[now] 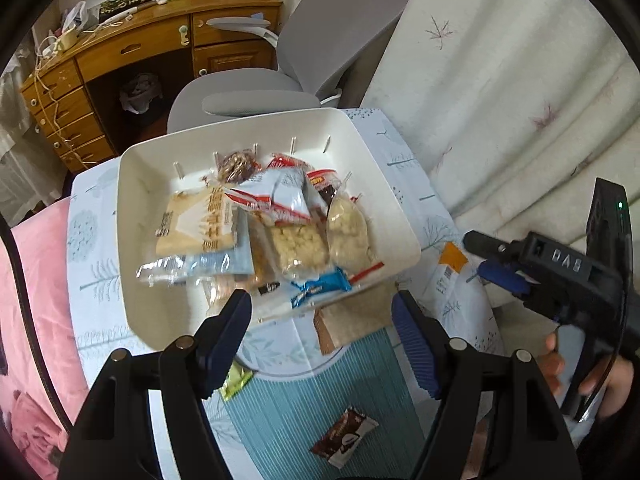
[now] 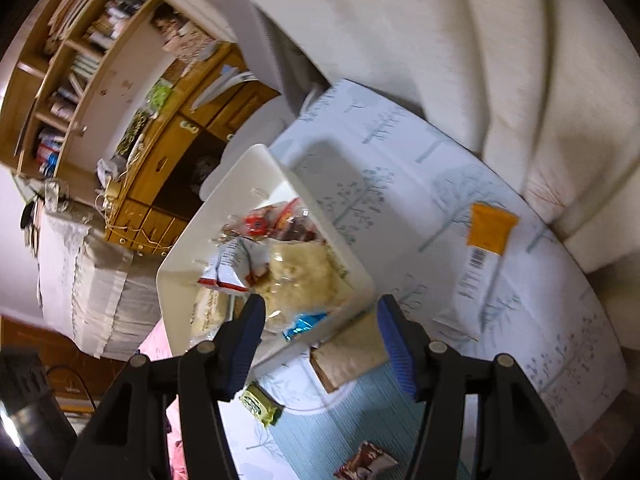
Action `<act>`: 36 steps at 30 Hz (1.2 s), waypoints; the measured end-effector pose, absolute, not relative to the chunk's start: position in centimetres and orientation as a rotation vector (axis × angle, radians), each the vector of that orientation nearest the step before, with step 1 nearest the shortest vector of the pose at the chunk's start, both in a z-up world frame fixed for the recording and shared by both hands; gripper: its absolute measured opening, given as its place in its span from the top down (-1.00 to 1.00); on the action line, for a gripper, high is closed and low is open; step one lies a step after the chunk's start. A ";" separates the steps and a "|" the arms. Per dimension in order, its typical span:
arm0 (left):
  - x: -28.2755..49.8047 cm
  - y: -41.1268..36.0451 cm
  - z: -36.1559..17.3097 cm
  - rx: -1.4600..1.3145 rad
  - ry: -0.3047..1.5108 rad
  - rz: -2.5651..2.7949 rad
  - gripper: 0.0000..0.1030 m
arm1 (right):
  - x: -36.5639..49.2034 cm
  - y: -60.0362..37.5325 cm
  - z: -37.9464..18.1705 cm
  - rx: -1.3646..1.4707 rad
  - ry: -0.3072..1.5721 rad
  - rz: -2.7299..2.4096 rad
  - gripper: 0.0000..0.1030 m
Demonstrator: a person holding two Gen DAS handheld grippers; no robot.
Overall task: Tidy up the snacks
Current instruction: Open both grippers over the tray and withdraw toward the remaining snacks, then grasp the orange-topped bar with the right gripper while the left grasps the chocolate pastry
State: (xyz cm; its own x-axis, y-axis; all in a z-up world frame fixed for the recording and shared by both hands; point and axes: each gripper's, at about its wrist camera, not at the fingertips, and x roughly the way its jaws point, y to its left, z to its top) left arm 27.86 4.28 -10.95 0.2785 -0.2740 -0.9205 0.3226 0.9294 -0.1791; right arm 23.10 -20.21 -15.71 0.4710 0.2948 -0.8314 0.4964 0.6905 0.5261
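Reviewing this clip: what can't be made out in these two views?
- Green snack packet: left wrist view, half hidden behind the left tongs.
- Brown packet: right wrist view, cut off by the bottom edge.
- Snacks low in the white bin: buried under upper packets.
- Packet labels: blurred in both views.

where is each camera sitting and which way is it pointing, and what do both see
Left wrist: sits on the left gripper, looks steeply down at the white bin of snacks; its own open fingers show, plus the right gripper and the hand holding it.
Right wrist: sits on the right gripper, rolled, looks down at the bin's corner and the orange packet; only its own open fingers show.
Shared: the bin, brown packet, green packet, chocolate packet, wooden desk.
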 end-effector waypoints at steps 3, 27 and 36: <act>26.2 4.4 -11.1 0.049 1.227 -0.386 -0.39 | 22.2 -21.6 -16.0 0.874 1.129 -0.155 -0.14; 15.2 2.4 -20.7 0.125 1.400 -0.297 -0.39 | 19.6 -28.2 -25.1 1.014 1.384 -0.320 -0.13; 13.8 1.0 -24.8 0.190 1.511 -0.290 -0.39 | 20.8 -28.9 -27.9 0.963 1.446 -0.316 -0.13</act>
